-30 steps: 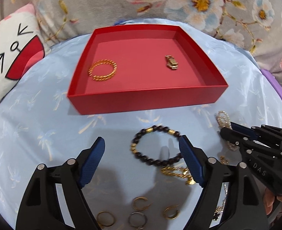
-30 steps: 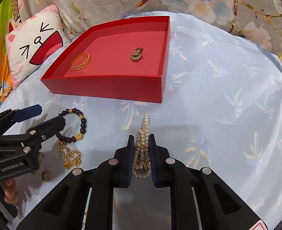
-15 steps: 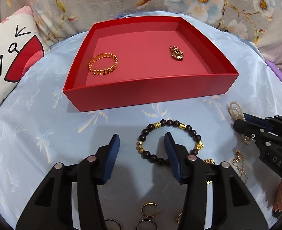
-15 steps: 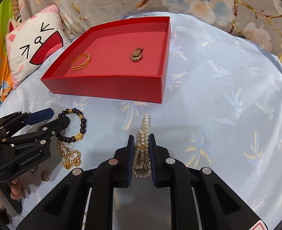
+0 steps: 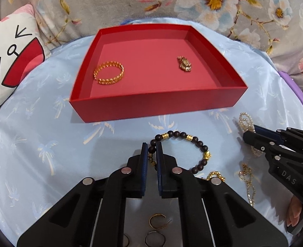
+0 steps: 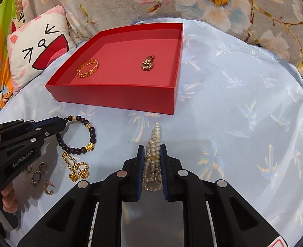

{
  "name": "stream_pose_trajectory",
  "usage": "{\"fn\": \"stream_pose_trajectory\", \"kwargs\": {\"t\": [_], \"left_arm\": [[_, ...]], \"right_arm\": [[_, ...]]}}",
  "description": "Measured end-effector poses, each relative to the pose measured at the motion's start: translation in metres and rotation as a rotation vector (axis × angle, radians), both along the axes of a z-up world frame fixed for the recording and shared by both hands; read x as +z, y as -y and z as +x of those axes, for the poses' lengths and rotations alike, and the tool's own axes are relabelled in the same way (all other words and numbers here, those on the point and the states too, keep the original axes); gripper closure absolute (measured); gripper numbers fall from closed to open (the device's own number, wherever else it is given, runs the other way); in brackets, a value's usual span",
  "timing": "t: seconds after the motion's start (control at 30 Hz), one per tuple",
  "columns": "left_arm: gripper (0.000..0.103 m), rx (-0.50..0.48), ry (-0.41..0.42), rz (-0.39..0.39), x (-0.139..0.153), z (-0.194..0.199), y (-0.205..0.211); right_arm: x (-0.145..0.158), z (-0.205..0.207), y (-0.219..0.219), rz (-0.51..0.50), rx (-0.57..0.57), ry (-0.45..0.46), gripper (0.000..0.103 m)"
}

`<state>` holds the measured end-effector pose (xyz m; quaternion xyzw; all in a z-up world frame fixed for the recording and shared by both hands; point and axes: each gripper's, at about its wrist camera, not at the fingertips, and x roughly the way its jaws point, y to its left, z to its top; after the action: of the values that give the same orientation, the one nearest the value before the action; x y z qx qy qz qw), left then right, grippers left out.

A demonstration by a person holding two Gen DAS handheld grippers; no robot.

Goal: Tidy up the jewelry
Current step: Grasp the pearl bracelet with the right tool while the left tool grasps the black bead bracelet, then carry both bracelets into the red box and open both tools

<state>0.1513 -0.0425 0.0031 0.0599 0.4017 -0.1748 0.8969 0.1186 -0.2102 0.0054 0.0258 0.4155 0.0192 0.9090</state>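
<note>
- Red box [image 5: 157, 105] sits on the blue cloth [image 5: 38, 144], with a gold bangle [image 5: 108, 75] and a small gold clasp piece [image 5: 184, 63] inside.
- Left gripper [image 5: 152, 154] is squeezed shut on the dark bead bracelet [image 5: 192, 142], just in front of the box.
- Right gripper [image 6: 152, 158] is pinched shut on the pearl bracelet [image 6: 154, 142], which lies on the cloth.
- Gold chain [image 6: 77, 166] and small rings [image 6: 48, 187] lie near the bead bracelet.

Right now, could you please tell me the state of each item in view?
left gripper: shut on the dark bead bracelet
right gripper: shut on the pearl strand
red tray: open, holding a gold bangle and gold clasp
gold chain: loose on the cloth
</note>
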Motion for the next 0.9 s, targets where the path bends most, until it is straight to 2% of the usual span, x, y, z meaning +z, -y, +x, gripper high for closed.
{"fn": "stream_pose_trajectory", "kwargs": {"t": [0.23,0.47,0.6,0.7,0.83,0.9], "left_arm": [[0.096,-0.037,0.061,-0.033,0.037,-0.013,-0.003],[0.096,-0.062,0.161,-0.051,0.098,-0.003,-0.002],[0.096,-0.058,0.23,-0.066,0.133,0.021,0.001],[0.096,-0.046,0.265,-0.07,0.148,0.046,0.007],[0.096,-0.015,0.257,-0.098,0.15,0.091,0.014],[0.096,-0.005,0.247,-0.09,0.142,0.114,0.019]], "right_arm": [[0.025,-0.006,0.0,0.027,0.014,0.047,0.089],[0.062,0.01,0.008,0.058,0.02,0.094,0.089],[0.088,0.041,0.011,0.037,0.015,0.127,0.089],[0.103,0.073,0.015,0.051,0.007,0.13,0.089],[0.105,0.118,0.014,0.04,0.0,0.107,0.089],[0.1,0.141,0.014,0.042,-0.002,0.085,0.089]]}}
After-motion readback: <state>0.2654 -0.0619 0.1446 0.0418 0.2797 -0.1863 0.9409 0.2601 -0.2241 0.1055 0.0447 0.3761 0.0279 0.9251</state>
